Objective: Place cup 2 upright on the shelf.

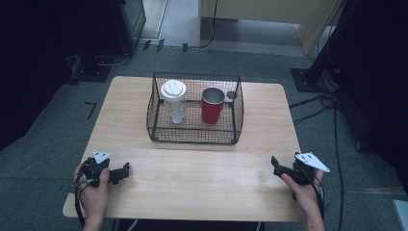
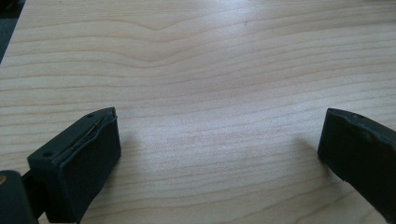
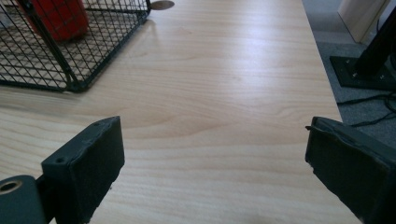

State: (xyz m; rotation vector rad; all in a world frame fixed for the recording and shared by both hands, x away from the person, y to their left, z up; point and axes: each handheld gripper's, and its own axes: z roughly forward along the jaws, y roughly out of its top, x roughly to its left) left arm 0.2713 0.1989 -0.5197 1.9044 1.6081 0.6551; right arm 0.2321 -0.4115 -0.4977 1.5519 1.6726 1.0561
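Start pose, nothing grasped. Left gripper (image 1: pixel 126 169) low near front-left corner of table (image 1: pixel 202 178), jaws wide over bare wood. Right gripper (image 1: pixel 275 163) near front-right edge, jaws wide, empty. Wire basket (image 1: pixel 195 134) mid-table toward back edge, holding clear lidded cup (image 1: pixel 173 100) on left side and red cup (image 1: pixel 212 105) on right side, both upright, apart. Likely step: reach. Next: lift over basket rim, descend onto a cup.

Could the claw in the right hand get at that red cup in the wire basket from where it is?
Probably yes. The right claw is open over bare table, nothing lies between it and the black wire basket, and the open top leaves the red plastic cup reachable from above.
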